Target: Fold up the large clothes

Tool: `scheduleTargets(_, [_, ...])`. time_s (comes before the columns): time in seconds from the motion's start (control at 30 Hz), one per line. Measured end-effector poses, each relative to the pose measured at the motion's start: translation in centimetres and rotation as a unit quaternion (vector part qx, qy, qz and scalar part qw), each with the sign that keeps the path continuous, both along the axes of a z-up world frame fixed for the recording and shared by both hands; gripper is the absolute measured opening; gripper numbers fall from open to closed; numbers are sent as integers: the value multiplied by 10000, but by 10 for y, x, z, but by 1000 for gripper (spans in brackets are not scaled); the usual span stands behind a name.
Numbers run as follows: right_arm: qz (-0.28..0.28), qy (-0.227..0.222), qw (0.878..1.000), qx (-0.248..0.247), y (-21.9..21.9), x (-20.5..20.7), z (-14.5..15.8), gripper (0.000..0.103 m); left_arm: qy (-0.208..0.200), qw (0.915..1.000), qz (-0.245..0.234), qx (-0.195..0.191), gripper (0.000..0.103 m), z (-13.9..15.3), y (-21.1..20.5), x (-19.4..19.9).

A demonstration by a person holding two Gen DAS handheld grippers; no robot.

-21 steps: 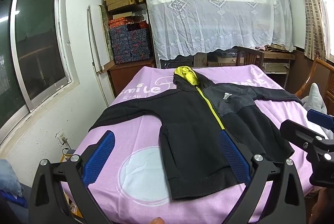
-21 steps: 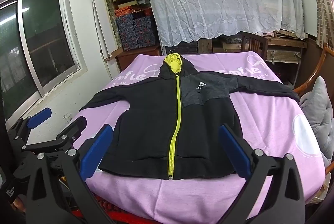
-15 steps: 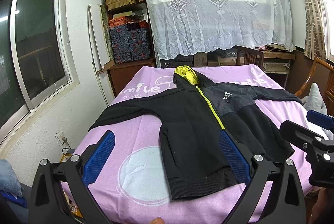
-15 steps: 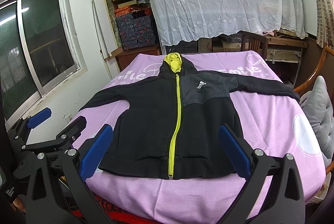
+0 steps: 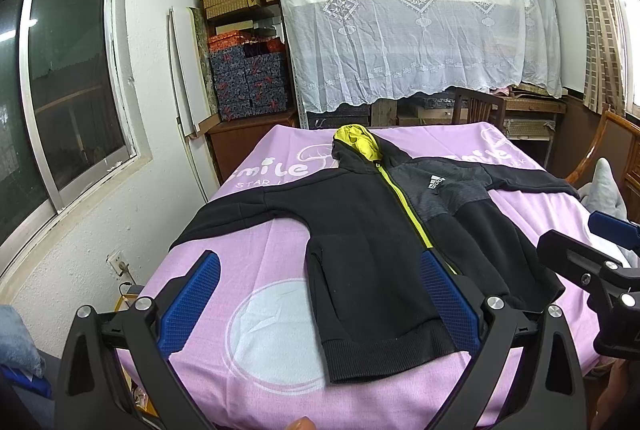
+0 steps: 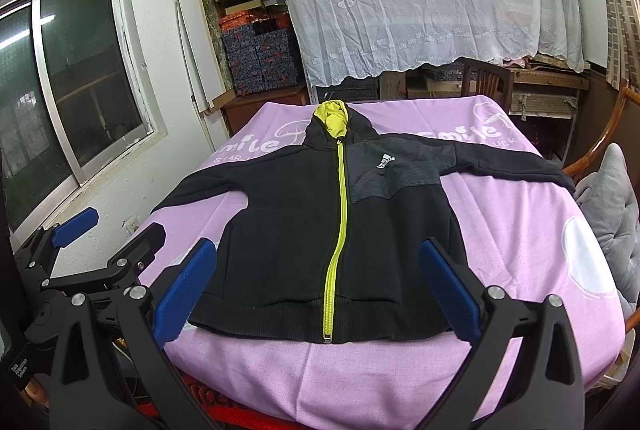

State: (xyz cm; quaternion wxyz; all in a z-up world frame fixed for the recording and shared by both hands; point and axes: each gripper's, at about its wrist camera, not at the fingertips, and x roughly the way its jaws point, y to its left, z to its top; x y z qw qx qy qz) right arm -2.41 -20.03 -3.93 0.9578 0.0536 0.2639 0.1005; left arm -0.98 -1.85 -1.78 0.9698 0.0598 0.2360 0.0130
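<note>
A black hooded jacket (image 5: 372,230) with a yellow zip and yellow hood lining lies flat, face up, sleeves spread, on a purple bed cover (image 5: 256,270). It also shows in the right wrist view (image 6: 320,213). My left gripper (image 5: 318,300) is open and empty, held above the near left part of the bed, over the jacket's left hem. My right gripper (image 6: 316,290) is open and empty, held above the jacket's bottom hem near the zip. Each gripper shows at the edge of the other's view, the right one (image 5: 592,270) and the left one (image 6: 96,254).
A window (image 5: 72,81) and white wall are on the left. Shelves with boxes (image 5: 244,41) and a white lace curtain (image 5: 416,21) stand behind the bed. A wooden chair (image 5: 476,105) and a grey cushion (image 6: 608,201) are at the right.
</note>
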Motion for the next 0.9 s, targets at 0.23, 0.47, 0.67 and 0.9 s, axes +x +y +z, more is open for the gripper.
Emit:
scheduleTargets(0.23, [0,15,10000,-13,-1,5,-7,99,24,10000,-3,3,100,-6,1,0])
scheduleTargets(0.47, [1,30,10000,-3,1,4,-7,99,52,10000,-6,3,100,-10,2,1])
scheduleTargets(0.67, [-4,66,10000,41,-2,7,-12,99,116,9999,-13,29,100,-12,1,3])
scheduleTargets(0.9, [-1,116,9998,185,-3,8,-15,99,122,9999,-10,34,100,-13,1,3])
